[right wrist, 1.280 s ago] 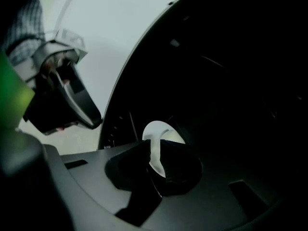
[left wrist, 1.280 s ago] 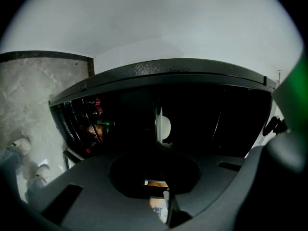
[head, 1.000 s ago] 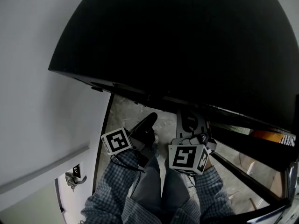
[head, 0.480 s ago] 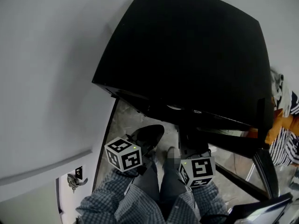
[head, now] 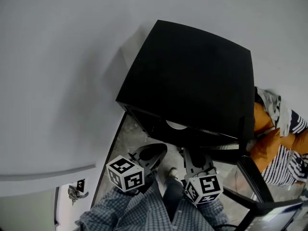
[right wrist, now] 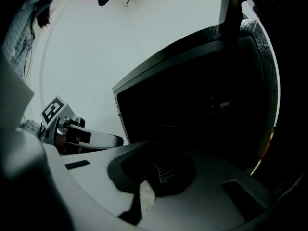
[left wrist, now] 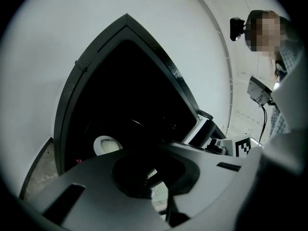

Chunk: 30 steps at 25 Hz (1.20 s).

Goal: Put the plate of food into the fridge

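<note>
Plate [head: 176,125] of food, head view: a pale disc lying just inside the open front of the black fridge [head: 192,76], ahead of and between the left claw [head: 153,154] and the right claw [head: 195,159], apart from both. Each claw hangs low over the floor [head: 126,134] in front of the fridge. Left gripper view: the plate [left wrist: 107,145] sits low in the dark interior, ahead of the left claw [left wrist: 159,186] and to the left of its tips. It reads as a round white rim with a pale centre, and the food it carries is too small and dim to make out. The jaws of this claw lie together with nothing between them. The fridge door [left wrist: 208,128] stands open to the claw's right. Right gripper view: the right claw [right wrist: 149,177] likewise has its jaws together and empty. It faces the fridge [right wrist: 202,105], whose interior is too dark here to show the plate. Judged from these views, the placing is done: the plate rests inside and neither claw holds it. What appears left is to close the door.
</note>
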Available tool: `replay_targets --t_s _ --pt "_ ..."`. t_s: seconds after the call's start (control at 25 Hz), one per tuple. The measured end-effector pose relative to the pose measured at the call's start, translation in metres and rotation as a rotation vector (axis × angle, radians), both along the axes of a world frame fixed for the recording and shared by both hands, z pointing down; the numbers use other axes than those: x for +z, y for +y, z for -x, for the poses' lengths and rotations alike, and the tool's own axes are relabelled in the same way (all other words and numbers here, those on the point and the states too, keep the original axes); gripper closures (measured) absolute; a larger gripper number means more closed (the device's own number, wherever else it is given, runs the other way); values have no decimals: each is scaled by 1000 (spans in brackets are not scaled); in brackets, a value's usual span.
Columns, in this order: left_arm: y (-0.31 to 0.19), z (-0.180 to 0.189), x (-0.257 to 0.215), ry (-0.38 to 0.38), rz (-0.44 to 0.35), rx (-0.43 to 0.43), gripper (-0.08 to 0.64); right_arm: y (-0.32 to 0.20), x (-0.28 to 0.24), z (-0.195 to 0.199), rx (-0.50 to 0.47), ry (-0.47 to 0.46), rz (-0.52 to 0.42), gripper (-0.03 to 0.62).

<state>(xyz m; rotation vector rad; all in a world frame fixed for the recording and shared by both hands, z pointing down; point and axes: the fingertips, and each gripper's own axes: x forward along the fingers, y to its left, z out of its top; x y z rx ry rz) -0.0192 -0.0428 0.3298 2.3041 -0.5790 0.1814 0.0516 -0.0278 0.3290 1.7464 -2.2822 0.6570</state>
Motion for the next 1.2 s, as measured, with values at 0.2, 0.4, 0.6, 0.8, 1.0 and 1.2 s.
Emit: replay_targets --t_s 0.2,0.4,0.6,0.8,1.0,1.2 --pt "10 -6 -25 -12 -61 40 554 6 -20 1 -31 -56 -21 586" --pt "6 -11 -40 -13 -120 49 554 6 -38 2 -38 -72 -48 586" --pt "4 -11 -45 -16 -138 38 554 4 -47 7 -58 -75 -66 586" --pt "5 -12 -45 -14 -128 29 554 5 -47 9 -83 -72 -64 586" --pt "4 -15 -45 -18 -134 35 554 4 -47 5 -60 -86 -57 586" --pt "6 -19 -45 -21 -140 43 554 4 -47 3 -67 -85 -58 586"
